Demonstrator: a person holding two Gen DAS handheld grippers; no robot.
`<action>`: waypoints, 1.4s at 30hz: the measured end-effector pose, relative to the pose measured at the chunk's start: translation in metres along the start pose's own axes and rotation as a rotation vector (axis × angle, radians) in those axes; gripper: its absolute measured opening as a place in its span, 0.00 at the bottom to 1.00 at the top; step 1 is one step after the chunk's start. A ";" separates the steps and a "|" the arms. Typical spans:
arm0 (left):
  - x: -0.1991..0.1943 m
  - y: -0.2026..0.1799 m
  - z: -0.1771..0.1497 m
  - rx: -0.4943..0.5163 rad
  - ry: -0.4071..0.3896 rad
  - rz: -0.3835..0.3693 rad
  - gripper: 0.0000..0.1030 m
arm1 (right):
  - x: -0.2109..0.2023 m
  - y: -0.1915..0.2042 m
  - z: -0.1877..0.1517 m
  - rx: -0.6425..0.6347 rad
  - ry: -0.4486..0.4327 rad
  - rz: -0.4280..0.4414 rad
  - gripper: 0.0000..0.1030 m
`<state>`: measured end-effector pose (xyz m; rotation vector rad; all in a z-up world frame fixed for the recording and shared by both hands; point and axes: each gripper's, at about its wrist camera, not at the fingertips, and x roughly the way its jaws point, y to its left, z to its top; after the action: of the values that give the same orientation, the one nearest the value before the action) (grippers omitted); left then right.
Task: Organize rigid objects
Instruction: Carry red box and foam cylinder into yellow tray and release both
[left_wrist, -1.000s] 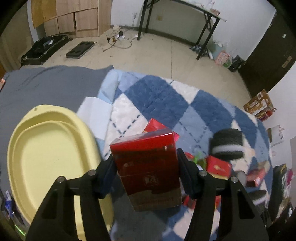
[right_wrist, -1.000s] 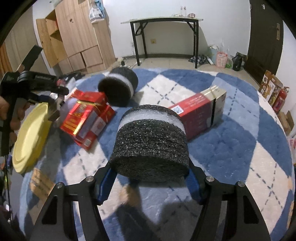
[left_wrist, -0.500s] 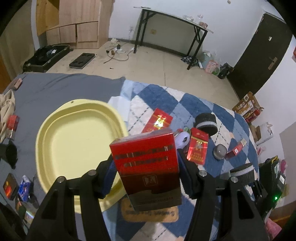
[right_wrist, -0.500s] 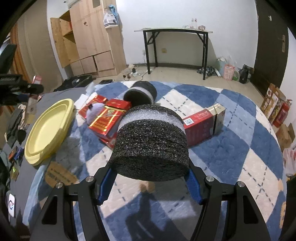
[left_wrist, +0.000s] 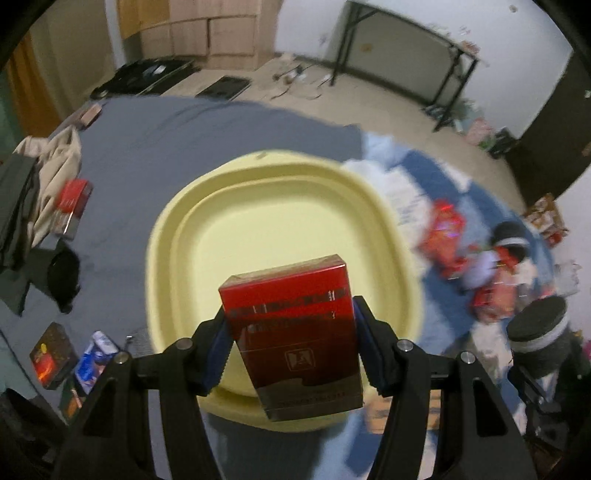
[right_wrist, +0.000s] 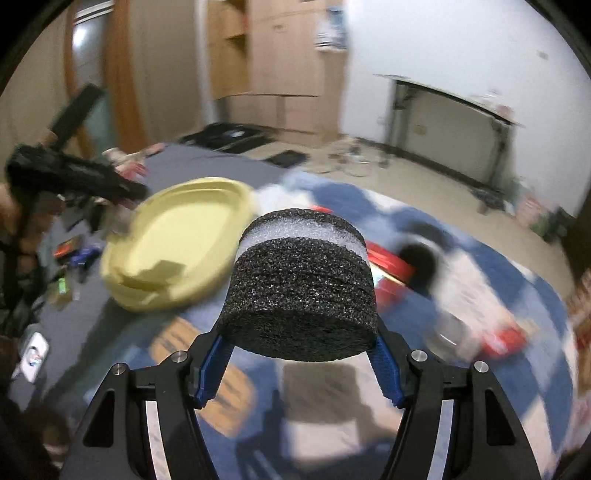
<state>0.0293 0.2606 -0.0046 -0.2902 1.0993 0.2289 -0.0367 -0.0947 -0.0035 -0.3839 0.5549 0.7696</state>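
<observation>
You were mid-carry: the yellow tray (left_wrist: 391, 236) lay directly beyond your left gripper (left_wrist: 290, 341), clamped on the red box (left_wrist: 291, 332), and ahead-left of your right gripper (right_wrist: 299, 334), squeezing the foam cylinder (right_wrist: 301, 284); next, probably lowering and releasing

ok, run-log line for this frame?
left gripper: shut on red box over yellow tray | right gripper: shut on foam cylinder
</observation>
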 end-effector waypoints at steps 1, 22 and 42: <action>0.009 0.007 0.000 -0.010 0.017 0.023 0.60 | 0.018 0.017 0.011 -0.015 0.014 0.037 0.65; 0.077 0.043 -0.012 -0.057 0.122 0.048 0.75 | 0.196 0.120 0.052 -0.285 0.218 0.088 0.65; -0.041 -0.091 -0.009 0.095 -0.105 -0.167 1.00 | 0.027 0.015 0.012 0.049 0.004 -0.002 1.00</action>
<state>0.0335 0.1703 0.0396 -0.2808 0.9736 0.0424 -0.0286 -0.0642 -0.0121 -0.3410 0.5764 0.7521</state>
